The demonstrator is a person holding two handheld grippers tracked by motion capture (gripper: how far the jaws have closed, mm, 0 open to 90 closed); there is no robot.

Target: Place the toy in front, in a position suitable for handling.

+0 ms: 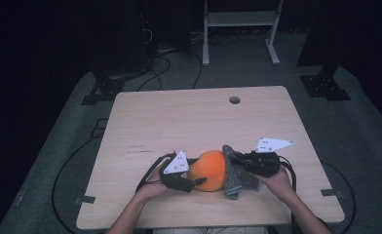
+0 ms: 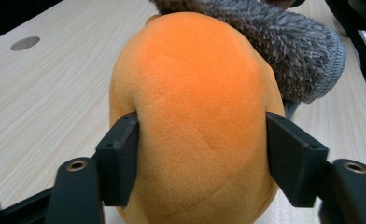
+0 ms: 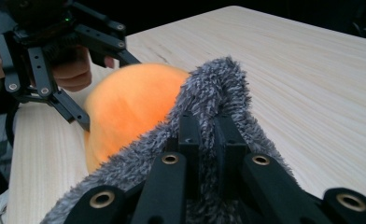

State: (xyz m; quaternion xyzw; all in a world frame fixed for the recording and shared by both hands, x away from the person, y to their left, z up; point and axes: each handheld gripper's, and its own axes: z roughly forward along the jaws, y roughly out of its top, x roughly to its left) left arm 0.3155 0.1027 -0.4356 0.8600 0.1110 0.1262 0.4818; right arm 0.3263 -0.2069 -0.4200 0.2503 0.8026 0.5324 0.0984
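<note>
A round orange plush (image 1: pixel 209 169) lies on the wooden table (image 1: pixel 179 117) near its front edge. My left gripper (image 1: pixel 195 178) comes at it from the left. In the left gripper view its jaws (image 2: pixel 203 154) press into both sides of the orange plush (image 2: pixel 195 93). A grey fuzzy cloth (image 1: pixel 236 174) drapes against the plush's right side. My right gripper (image 1: pixel 238 161) holds it there. Its jaws (image 3: pixel 214 135) are pinched together on a fold of the grey cloth (image 3: pixel 214 88). Behind that fold sit the orange plush (image 3: pixel 125 102) and the left gripper (image 3: pixel 110 92).
A round cable hole (image 1: pixel 235 100) sits in the far part of the tabletop. Beyond the table, a white stand frame (image 1: pixel 238 19) and black cables (image 1: pixel 155 68) lie on the grey floor. Bare wood stretches between the plush and the table's far edge.
</note>
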